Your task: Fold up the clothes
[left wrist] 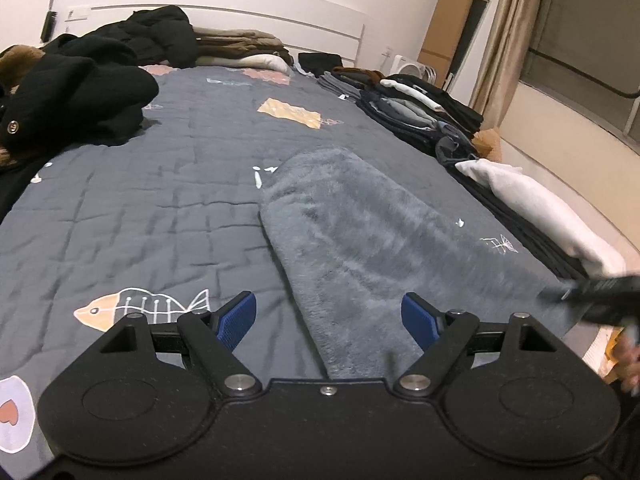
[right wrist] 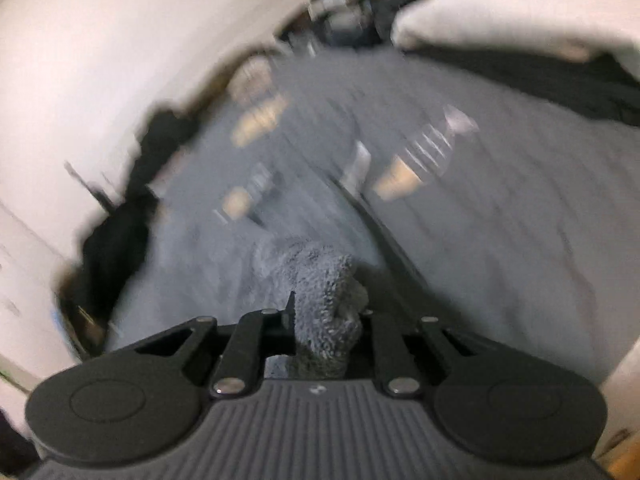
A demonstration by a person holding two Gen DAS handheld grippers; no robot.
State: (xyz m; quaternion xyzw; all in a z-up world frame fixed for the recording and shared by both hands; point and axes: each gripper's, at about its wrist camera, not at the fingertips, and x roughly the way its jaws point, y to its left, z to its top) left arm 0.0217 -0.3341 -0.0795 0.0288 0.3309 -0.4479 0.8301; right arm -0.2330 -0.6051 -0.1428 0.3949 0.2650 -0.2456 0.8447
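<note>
Left gripper [left wrist: 330, 318] hovers spread wide over the near end of the grey fleece [left wrist: 360, 236], which lies along the quilt [left wrist: 140, 200]. Right gripper [right wrist: 326, 312] pinches a bunched corner; blur suggests a fast pull, which could drag the fleece askew.

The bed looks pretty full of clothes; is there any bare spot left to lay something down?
Yes: the quilt's middle is bare, between the black coats and the grey fleece garment. The window-side edge is crowded with folded stacks and a white garment.
</note>
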